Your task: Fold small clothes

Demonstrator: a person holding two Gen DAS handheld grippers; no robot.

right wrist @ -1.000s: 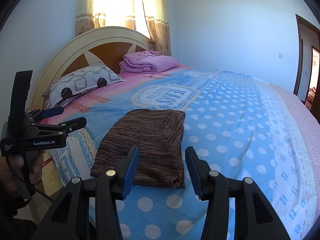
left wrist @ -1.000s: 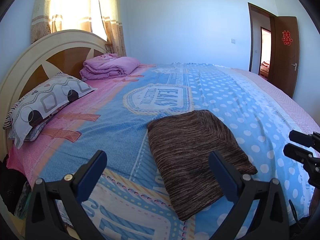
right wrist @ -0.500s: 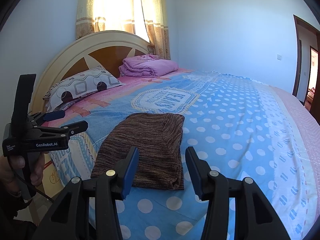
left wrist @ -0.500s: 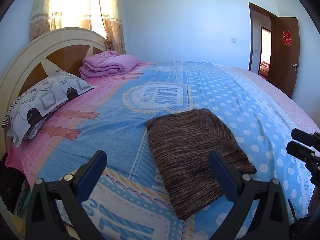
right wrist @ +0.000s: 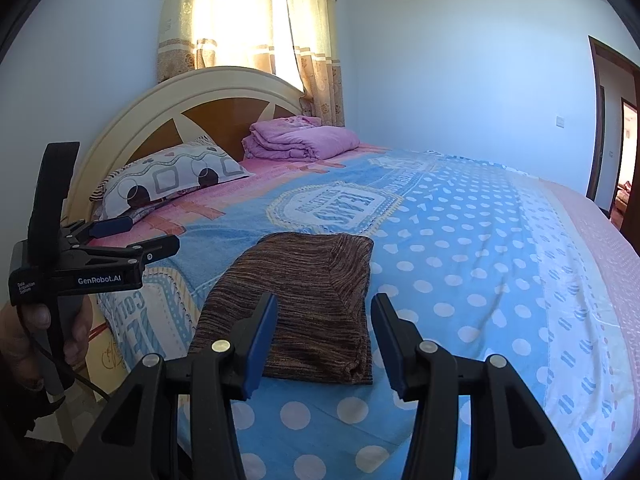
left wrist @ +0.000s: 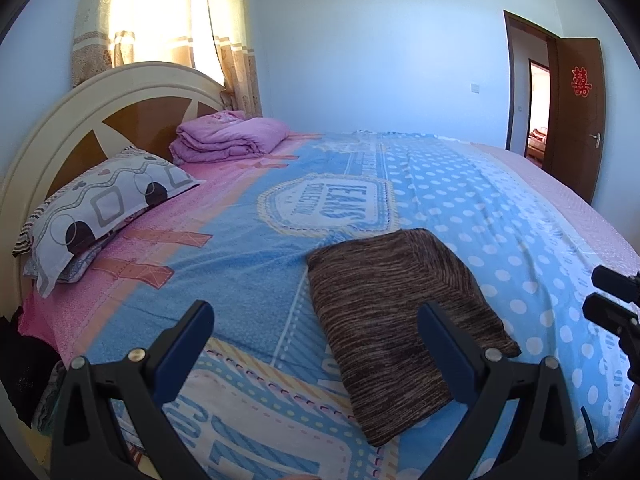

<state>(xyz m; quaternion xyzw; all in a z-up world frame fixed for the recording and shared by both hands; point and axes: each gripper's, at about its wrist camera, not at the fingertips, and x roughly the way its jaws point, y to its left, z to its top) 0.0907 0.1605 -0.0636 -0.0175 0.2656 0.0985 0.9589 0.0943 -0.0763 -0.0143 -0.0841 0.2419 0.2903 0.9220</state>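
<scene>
A brown striped knit garment [left wrist: 396, 320] lies folded into a flat rectangle on the blue dotted bed cover [left wrist: 500, 216]. It also shows in the right wrist view [right wrist: 304, 304]. My left gripper [left wrist: 316, 332] is open and empty, held back from the bed's near edge, with the garment ahead and to the right. My right gripper [right wrist: 324, 320] is open and empty, just short of the garment's near edge. The left gripper also shows in the right wrist view [right wrist: 132, 236] at the left, clear of the bed.
A patterned pillow [left wrist: 100, 208] and a folded purple blanket [left wrist: 228, 136] lie by the headboard [left wrist: 100, 112]. A curtained window [right wrist: 240, 20] is behind it. An open brown door [left wrist: 576, 112] is at the far right. The bed cover [right wrist: 480, 248] stretches beyond the garment.
Both grippers have drifted slightly back and up from the bed. The garment has not moved and both grippers stay open.
</scene>
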